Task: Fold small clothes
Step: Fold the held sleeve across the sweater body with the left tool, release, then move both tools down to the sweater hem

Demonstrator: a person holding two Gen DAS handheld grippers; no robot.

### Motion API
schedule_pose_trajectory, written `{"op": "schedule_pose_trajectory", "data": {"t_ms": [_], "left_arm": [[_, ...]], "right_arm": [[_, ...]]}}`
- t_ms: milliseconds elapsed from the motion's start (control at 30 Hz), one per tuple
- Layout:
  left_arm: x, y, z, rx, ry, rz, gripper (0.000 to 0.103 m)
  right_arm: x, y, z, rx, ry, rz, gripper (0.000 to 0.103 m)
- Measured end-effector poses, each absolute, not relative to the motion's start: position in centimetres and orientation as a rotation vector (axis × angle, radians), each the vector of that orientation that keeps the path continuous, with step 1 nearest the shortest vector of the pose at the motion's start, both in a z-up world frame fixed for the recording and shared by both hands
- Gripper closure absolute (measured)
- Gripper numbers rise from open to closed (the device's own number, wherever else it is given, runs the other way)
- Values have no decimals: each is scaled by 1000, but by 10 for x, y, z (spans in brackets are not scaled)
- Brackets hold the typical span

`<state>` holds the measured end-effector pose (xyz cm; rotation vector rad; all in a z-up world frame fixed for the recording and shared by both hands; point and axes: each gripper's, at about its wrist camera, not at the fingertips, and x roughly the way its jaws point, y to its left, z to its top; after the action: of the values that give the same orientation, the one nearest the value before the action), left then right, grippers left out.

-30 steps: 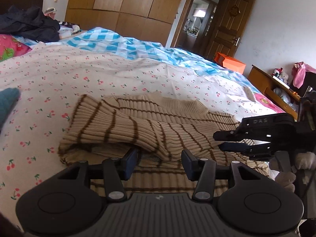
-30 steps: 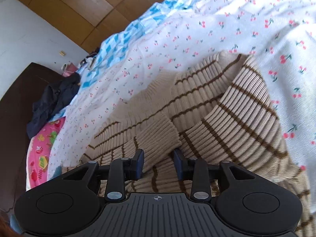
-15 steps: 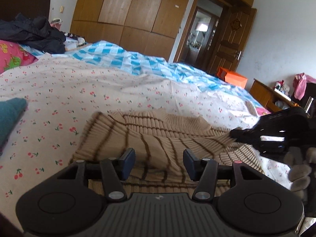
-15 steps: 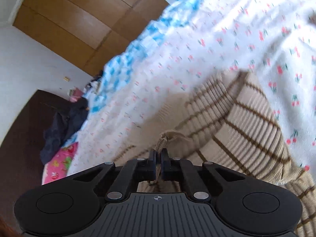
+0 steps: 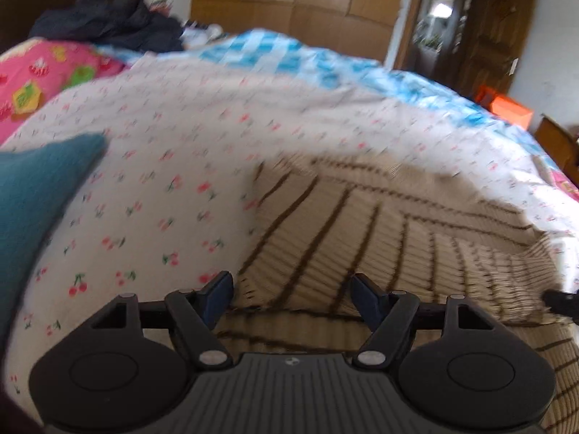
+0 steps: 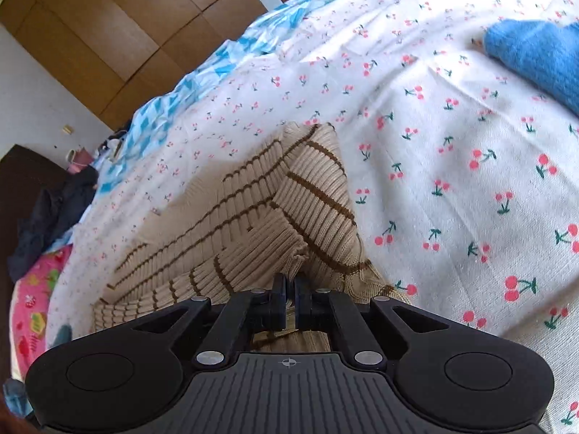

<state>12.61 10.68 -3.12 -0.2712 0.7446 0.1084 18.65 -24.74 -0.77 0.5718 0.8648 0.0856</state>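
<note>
A beige ribbed sweater with thin brown stripes (image 5: 380, 231) (image 6: 253, 213) lies partly folded on a white cherry-print bedsheet (image 5: 163, 166) (image 6: 452, 152). My left gripper (image 5: 291, 294) hovers over the sweater's near left edge; its jaws are opening and the pads do not press on the knit. In the right wrist view my right gripper (image 6: 289, 300) is shut on a pinch of the sweater's near edge, and the fabric bunches up at its tips. A dark tip of the right gripper (image 5: 562, 302) shows at the right edge of the left wrist view.
A teal knit garment (image 5: 36, 195) lies left of the sweater and a blue one (image 6: 535, 58) lies far right. Dark clothes (image 5: 108, 25) and a pink pillow (image 5: 47, 76) sit at the bed head. Behind the bed are a blue checked cover (image 5: 289, 58), wooden wardrobes and a door.
My right gripper closed on the sweater's edge and carried it sideways. My left gripper spread wider and swung left and down over the sweater's left edge.
</note>
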Motion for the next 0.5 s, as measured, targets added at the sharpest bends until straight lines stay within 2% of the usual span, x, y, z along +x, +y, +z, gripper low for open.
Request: {"op": "schedule_pose_trajectory", "data": {"t_ms": [167, 267, 400, 500], "left_arm": [[121, 118, -31, -347, 734, 114, 26], [116, 113, -24, -307, 693, 116, 27], [109, 104, -16, -252, 638, 87, 27], [114, 99, -18, -220, 666, 78, 26]], "right_arm": [[187, -241, 3, 508, 840, 87, 97], [185, -240, 8, 476, 834, 84, 93], [177, -235, 23, 387, 790, 70, 93], [170, -226, 33, 311, 753, 97, 93]]}}
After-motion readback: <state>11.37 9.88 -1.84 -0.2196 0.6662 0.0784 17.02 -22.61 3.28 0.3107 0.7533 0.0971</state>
